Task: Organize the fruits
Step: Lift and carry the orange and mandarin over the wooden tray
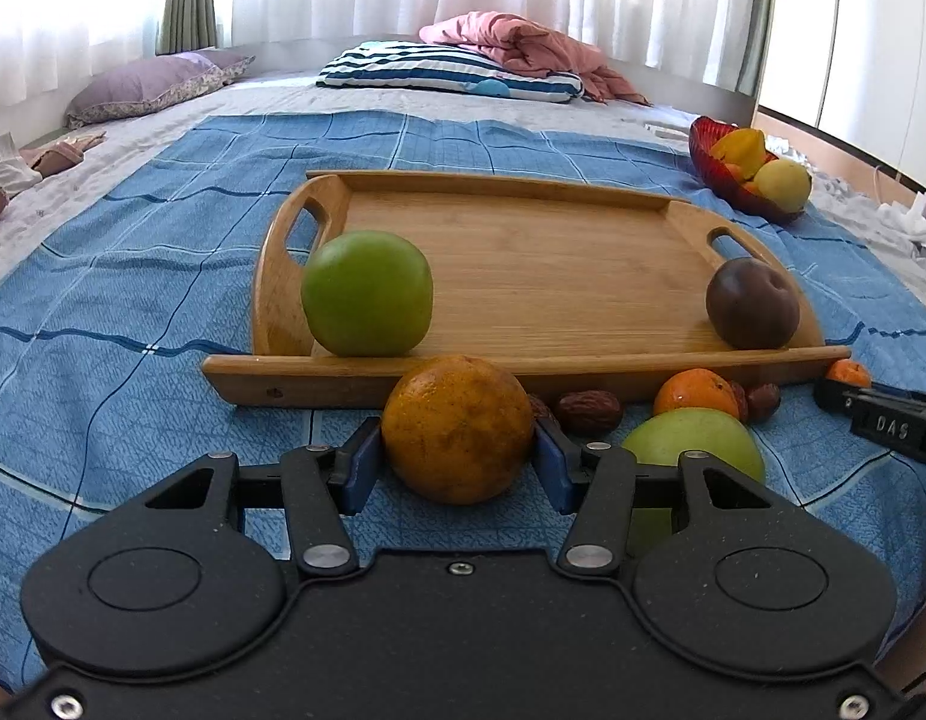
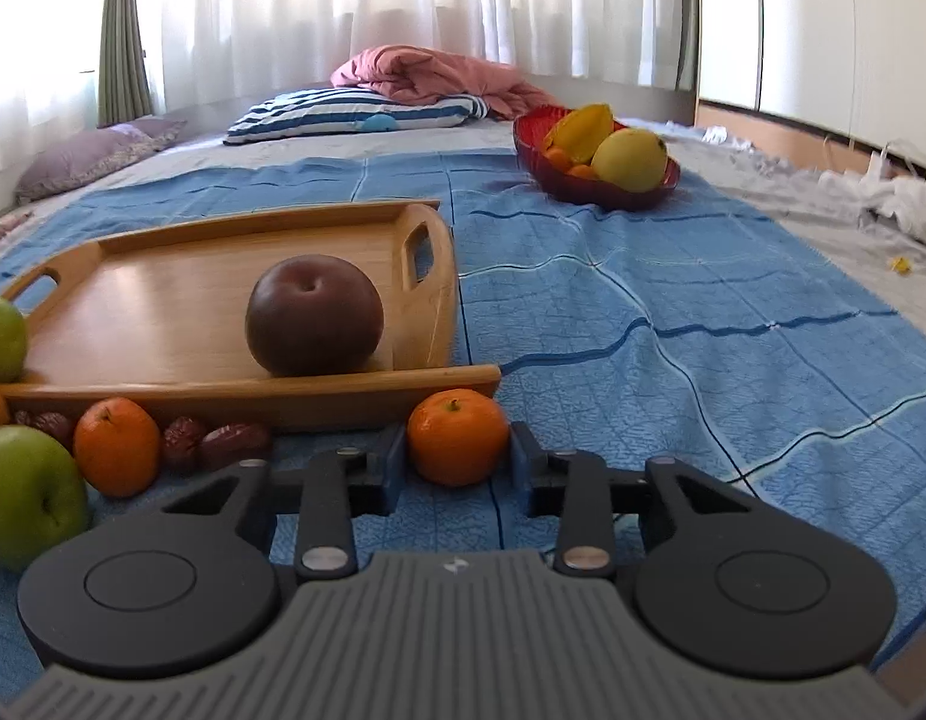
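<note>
My left gripper (image 1: 456,450) is shut on a large dull orange (image 1: 456,429) that rests on the blue blanket in front of the wooden tray (image 1: 523,276). In the right wrist view my right gripper (image 2: 458,450) has its blue pads against both sides of a small tangerine (image 2: 458,437), by the tray's (image 2: 162,300) near right corner. Inside the tray a green apple (image 1: 366,294) sits at the left and a dark plum (image 2: 314,315) at the right.
Between the grippers lie a second green apple (image 2: 24,492), another tangerine (image 2: 117,447) and several dried dates (image 2: 231,444). A red bowl (image 2: 583,192) with yellow fruit stands at the far right. Pillows and a pink quilt lie at the bed's far end.
</note>
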The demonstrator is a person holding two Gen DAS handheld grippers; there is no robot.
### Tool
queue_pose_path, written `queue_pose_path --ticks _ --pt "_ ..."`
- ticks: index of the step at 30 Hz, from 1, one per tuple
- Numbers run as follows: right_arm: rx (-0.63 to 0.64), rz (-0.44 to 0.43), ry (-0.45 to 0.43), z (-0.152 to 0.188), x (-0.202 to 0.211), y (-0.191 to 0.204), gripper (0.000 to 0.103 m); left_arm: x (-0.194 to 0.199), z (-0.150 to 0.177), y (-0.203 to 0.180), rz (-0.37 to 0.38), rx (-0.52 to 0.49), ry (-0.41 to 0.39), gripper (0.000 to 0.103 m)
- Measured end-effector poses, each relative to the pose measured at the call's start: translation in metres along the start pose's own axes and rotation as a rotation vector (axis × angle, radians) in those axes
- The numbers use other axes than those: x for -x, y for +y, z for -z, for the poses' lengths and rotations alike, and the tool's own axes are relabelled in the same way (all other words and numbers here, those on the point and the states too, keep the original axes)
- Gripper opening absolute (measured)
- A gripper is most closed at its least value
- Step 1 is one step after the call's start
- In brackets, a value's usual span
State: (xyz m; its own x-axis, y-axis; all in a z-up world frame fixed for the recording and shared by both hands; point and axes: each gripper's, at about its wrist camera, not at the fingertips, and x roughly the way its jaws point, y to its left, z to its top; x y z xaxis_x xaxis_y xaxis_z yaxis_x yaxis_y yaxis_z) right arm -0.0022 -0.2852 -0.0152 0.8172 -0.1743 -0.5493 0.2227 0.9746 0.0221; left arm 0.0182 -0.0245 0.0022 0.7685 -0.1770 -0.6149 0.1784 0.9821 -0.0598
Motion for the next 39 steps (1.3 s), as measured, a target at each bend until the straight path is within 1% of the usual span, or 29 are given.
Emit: queue_pose_path --ticks 5,11,14,17,20,25,28,30,34,36,39 --pt "-0.002 -0.019 0.007 -0.005 0.004 -0.003 0.039 0.003 -0.003 -0.003 -0.003 -0.013 -0.005 0.05" --pt "0.012 -0.038 -0.009 -0.014 0.011 0.002 0.039 0.013 -0.011 -0.005 0.013 -0.019 -0.027 0.05" --pt "0.018 -0.044 -0.019 -0.022 0.012 0.005 0.039 0.017 -0.022 -0.005 0.036 -0.012 -0.035 0.05" --pt "0.025 -0.048 -0.035 -0.034 0.014 0.006 0.039 0.022 -0.037 -0.007 0.035 -0.03 -0.06 0.05" --pt "0.007 -0.082 -0.041 -0.05 0.013 0.004 0.038 0.025 -0.055 -0.007 0.036 -0.042 -0.079 0.05" --pt "-0.003 -0.143 0.003 -0.084 0.001 0.004 0.038 0.019 -0.088 -0.002 0.041 -0.025 -0.068 0.05" --pt "0.017 -0.17 0.024 -0.107 -0.007 0.009 0.038 0.01 -0.106 0.003 0.042 -0.008 -0.051 0.05" --pt "0.031 -0.183 0.052 -0.12 -0.016 0.014 0.038 0.003 -0.117 0.006 0.04 -0.002 -0.034 0.05" --pt "0.033 -0.228 0.144 -0.137 -0.042 0.023 0.039 -0.017 -0.134 0.012 0.047 0.027 0.018 0.05" --pt "0.038 -0.218 0.184 -0.141 -0.054 0.028 0.038 -0.028 -0.14 0.015 0.044 0.042 0.047 0.05" --pt "0.05 -0.196 0.234 -0.143 -0.072 0.036 0.038 -0.045 -0.147 0.017 0.022 0.038 0.082 0.05"
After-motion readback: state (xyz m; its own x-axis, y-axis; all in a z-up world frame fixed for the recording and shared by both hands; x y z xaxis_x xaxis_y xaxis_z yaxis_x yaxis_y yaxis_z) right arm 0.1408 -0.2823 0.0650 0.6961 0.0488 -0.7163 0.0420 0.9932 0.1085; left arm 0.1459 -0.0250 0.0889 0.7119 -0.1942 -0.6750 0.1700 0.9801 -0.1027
